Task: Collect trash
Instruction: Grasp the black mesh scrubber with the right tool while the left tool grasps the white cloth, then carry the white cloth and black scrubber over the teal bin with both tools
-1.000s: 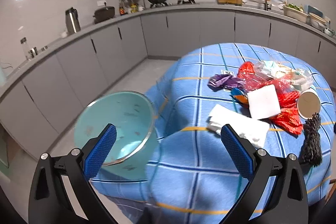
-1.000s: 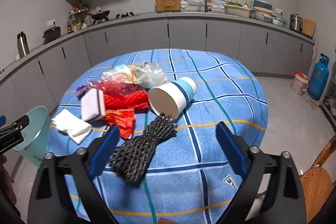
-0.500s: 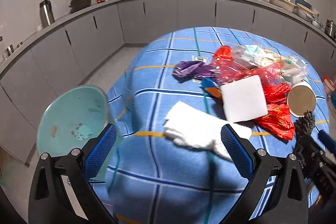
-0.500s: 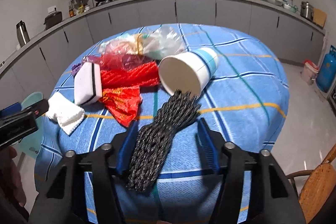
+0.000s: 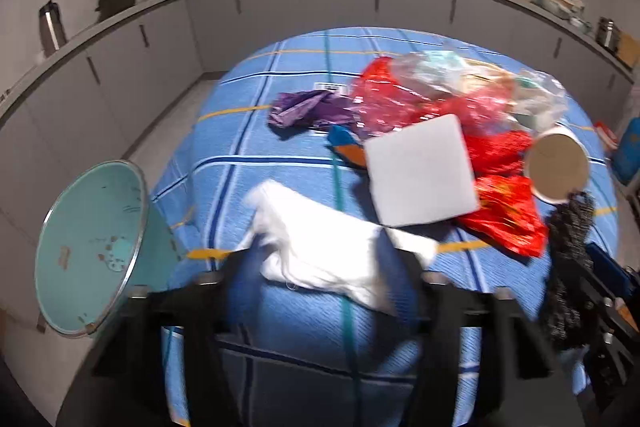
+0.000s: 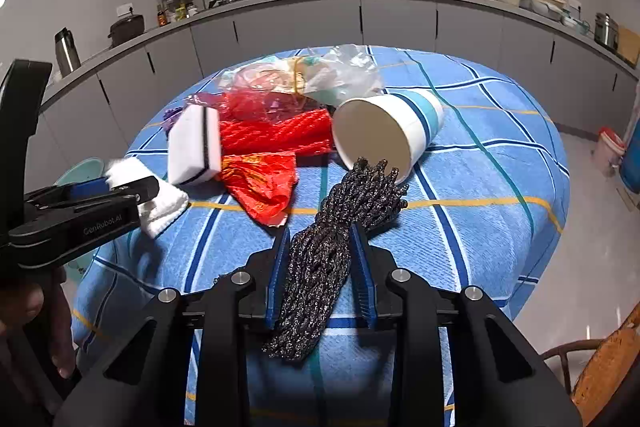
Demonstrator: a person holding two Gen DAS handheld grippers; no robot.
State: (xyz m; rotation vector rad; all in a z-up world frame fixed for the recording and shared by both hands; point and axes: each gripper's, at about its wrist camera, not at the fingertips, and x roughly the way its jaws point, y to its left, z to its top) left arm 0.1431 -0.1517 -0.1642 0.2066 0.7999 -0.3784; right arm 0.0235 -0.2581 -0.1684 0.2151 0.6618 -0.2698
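Black rope bundle (image 6: 320, 259) lies on the blue-checked worktop (image 6: 480, 167) near the cup (image 6: 384, 135), your right gripper (image 6: 320, 267) fingers just closing and now clamped on it. Your left gripper (image 5: 320, 267) fingers have been closing around the white cloth (image 5: 320, 243); blur hides whether they grip it.

On my feeds the worktop (image 6: 500, 155) wears a sky-blue cloth checked with dark blue, white, teal and orange-yellow lines, and on it I see a black-and-silver speckled cord bundle (image 6: 344, 227), a white paper cup (image 6: 384, 135) banded in light and dark blue with a tan inside, and a white sponge (image 6: 194, 145) with one black stripe. I also make out red netting (image 6: 276, 137), a red-orange wrapper (image 6: 260, 187), a purple wrapper (image 5: 308, 109), a clear bag (image 6: 340, 75), a pinkish-red bag (image 5: 384, 99) and a white cloth (image 5: 320, 251). Both tongs, left (image 5: 320, 275) and right (image 6: 320, 259), are black with blue pads, the bin (image 5: 92, 251) is pale teal with a silvery rim, and the cabinets (image 6: 304, 23) are grey.
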